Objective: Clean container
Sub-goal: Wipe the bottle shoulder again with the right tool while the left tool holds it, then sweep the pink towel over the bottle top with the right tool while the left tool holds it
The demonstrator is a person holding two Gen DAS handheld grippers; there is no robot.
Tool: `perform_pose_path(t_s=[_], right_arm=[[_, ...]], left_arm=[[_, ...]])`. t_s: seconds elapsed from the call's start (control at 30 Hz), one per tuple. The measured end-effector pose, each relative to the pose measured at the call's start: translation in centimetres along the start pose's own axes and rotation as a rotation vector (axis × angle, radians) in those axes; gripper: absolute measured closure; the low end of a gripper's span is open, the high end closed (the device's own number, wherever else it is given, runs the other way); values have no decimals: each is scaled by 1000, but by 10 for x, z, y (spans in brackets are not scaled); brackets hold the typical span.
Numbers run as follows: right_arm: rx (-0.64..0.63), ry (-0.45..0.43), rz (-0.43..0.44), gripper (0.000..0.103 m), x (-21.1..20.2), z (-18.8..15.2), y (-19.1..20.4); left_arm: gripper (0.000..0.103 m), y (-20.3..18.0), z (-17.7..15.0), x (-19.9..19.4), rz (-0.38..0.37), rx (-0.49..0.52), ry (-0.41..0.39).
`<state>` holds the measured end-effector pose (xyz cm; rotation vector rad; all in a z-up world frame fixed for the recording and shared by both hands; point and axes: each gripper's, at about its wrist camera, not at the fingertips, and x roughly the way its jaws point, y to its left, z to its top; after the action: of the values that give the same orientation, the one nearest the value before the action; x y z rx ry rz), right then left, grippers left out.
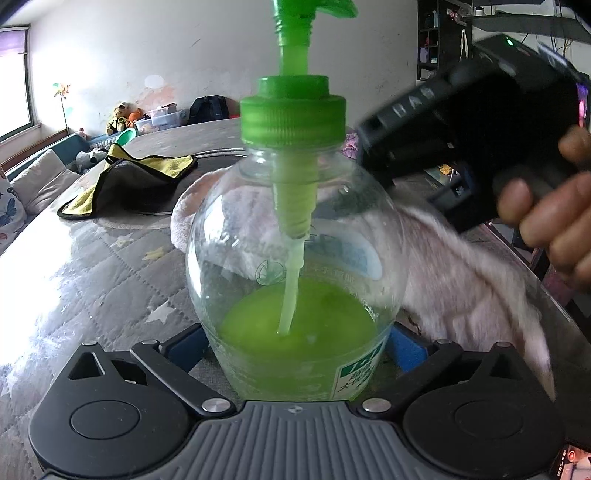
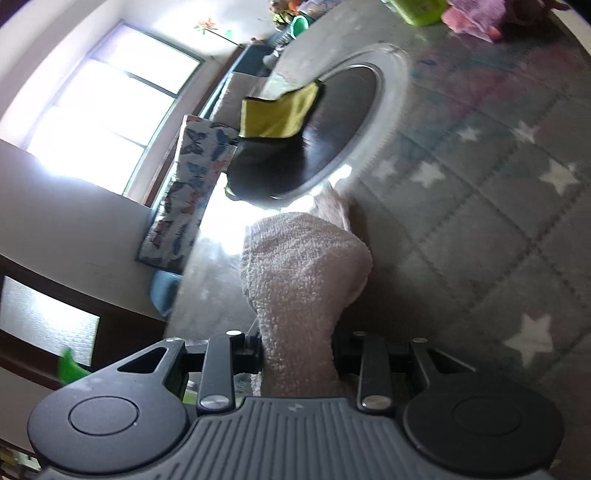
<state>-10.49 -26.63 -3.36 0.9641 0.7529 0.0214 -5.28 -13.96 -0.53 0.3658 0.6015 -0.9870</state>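
Observation:
A clear glass-like pump bottle (image 1: 295, 229) with a green cap and pump head (image 1: 293, 114) stands upright on the table, green liquid pooled in its bottom. My left gripper (image 1: 295, 350) is open, its blue pads (image 1: 184, 350) standing on either side of the bottle's base. My right gripper (image 2: 299, 354) is shut on a pale pink towel (image 2: 306, 266), which bulges forward out of its jaws. In the left wrist view the right gripper's black body (image 1: 461, 140), held by a hand (image 1: 554, 214), sits right of the bottle's neck, and the towel (image 1: 461, 280) drapes against the bottle's right side.
A yellow and grey cloth (image 1: 129, 177) lies on the rim of a round dark turntable (image 2: 343, 129) in the table's middle. The table has a grey quilted cover with stars (image 1: 110, 280). A sofa with cushions (image 1: 40, 177) runs along the left. A green box (image 2: 424, 11) sits far off.

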Motion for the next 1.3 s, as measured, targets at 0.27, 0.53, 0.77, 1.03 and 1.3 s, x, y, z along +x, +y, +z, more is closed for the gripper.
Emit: perform_pose_path(t_s=[0.27, 0.53, 0.77, 1.03, 1.3], right_arm=[[-26, -13, -23, 72, -18, -12, 0], [-41, -61, 120, 72, -46, -1, 31], [-33, -49, 203, 72, -40, 3, 41], [40, -49, 132, 72, -29, 0, 10], [31, -31, 0, 72, -13, -14, -10]], left_arm=[[0, -1, 0, -1, -1, 0, 0], [0, 1, 1, 0, -2, -2, 1], [0, 3, 1, 1, -5, -5, 1], [0, 4, 2, 2, -5, -5, 2], [0, 4, 2, 2, -4, -4, 2]])
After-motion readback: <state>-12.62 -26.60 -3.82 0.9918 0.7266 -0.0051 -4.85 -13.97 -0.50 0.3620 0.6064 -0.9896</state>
